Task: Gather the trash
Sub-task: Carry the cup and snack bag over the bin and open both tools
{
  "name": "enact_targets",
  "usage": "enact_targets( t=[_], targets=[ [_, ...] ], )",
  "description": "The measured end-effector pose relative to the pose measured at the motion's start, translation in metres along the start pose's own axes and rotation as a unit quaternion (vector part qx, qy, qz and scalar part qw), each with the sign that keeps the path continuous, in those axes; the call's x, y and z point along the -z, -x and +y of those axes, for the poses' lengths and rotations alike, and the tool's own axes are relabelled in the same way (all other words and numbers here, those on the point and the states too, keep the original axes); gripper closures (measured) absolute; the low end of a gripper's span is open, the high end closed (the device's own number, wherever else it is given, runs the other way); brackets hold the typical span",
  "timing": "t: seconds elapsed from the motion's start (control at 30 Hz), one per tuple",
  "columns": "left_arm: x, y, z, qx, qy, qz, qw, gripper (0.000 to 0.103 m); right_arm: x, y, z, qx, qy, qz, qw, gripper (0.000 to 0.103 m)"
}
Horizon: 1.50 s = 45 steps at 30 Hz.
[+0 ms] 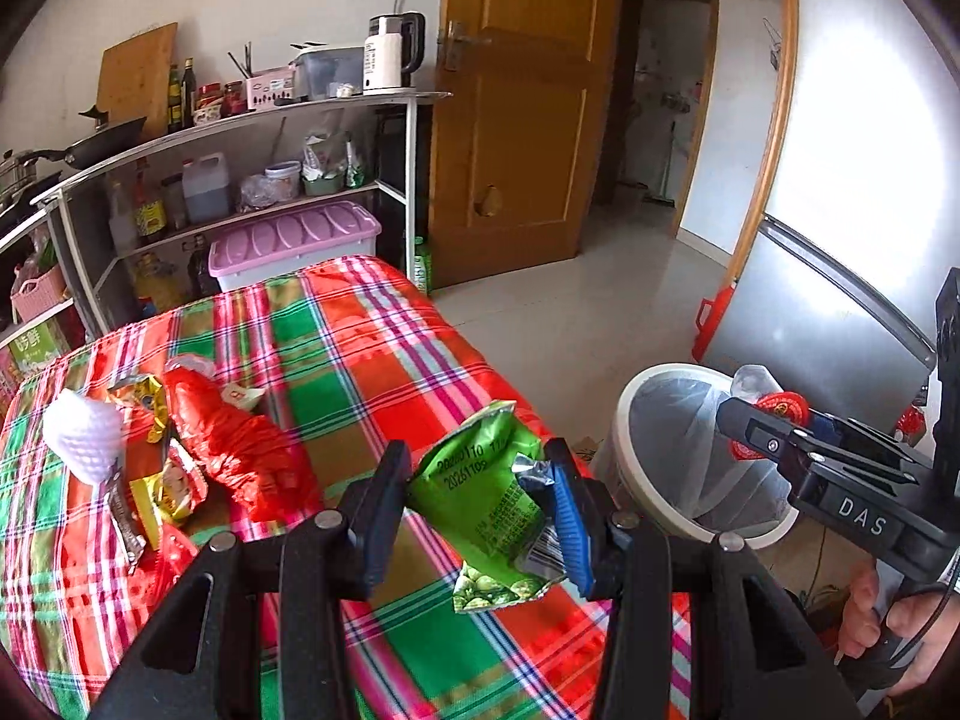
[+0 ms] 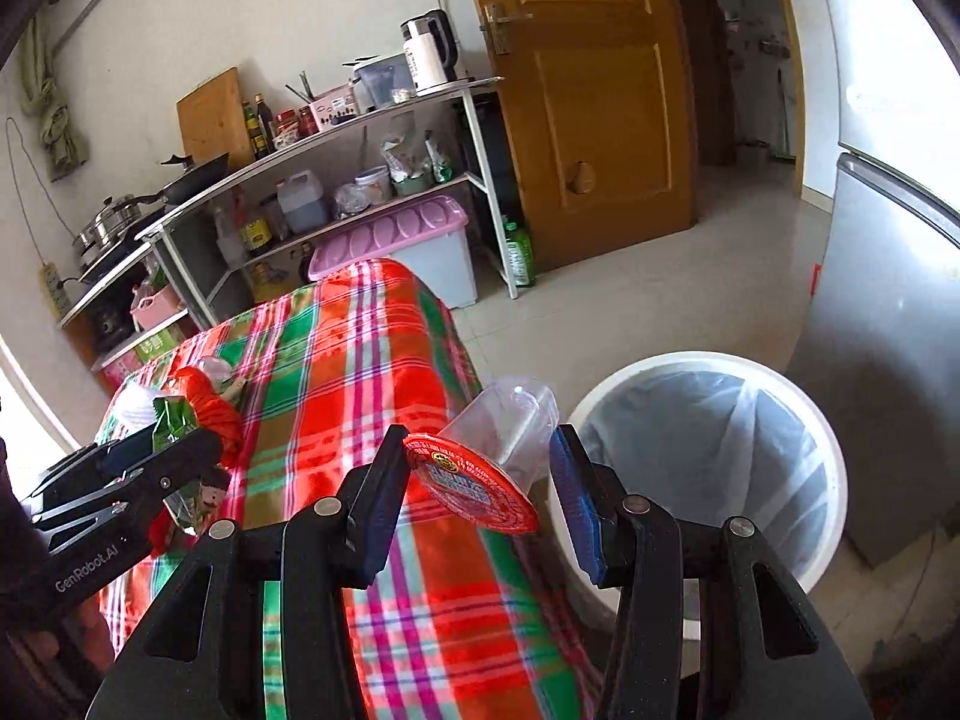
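Left claw [image 1: 480, 510] grips a green snack bag [image 1: 489, 501]; right claw [image 2: 480, 501] holds a clear cup [image 2: 498, 438] beside the lined bin [image 2: 708, 456]

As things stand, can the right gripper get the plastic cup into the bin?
Probably yes: the right gripper holds the plastic cup beside the lined bin, whose open mouth shows nothing across it.

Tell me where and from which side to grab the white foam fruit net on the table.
Grip the white foam net across its narrow upper half, coming from above. It stands upright like a cone at the table's left edge, and the wrappers crowd its base, so the top is probably the freest part.
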State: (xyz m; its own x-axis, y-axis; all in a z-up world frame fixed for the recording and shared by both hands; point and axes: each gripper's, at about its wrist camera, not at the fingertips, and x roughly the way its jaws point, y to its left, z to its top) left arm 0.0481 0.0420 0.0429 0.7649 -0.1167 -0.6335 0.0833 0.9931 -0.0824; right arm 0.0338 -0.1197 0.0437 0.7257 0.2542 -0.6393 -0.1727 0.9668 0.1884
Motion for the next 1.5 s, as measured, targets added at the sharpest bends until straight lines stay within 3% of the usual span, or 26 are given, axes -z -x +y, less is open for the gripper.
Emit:
enact_targets(
  t=[0.47,0.77,1.07,1.33,1.5],
  targets=[
    [-0.012,-0.038,-0.091,0.067,-0.063,0.021,0.9955,0.055,0.008,0.021,-0.086,0.070,-0.051,-0.003,0.996,0.054],
    [-0.009,-0.072,-0.130,0.095,-0.079,0.067,0.9900,0.055,0.020,0.011,-0.123,0.105,-0.061,0.025,0.992,0.054],
    [-0.004,-0.107,-0.152,0.094,-0.086,0.102,0.9867,0.054,0.026,-0.018,-0.147,0.122,-0.061,0.062,0.989,0.054],
    [-0.001,-0.121,-0.156,0.081,-0.088,0.114,0.9862,0.044,0.031,-0.038,-0.157,0.132,-0.050,0.091,0.986,0.053],
    [0.001,-0.123,-0.156,0.082,-0.086,0.120,0.9857,0.040,0.033,-0.040,-0.163,0.135,-0.061,0.093,0.985,0.048]
  ],
)
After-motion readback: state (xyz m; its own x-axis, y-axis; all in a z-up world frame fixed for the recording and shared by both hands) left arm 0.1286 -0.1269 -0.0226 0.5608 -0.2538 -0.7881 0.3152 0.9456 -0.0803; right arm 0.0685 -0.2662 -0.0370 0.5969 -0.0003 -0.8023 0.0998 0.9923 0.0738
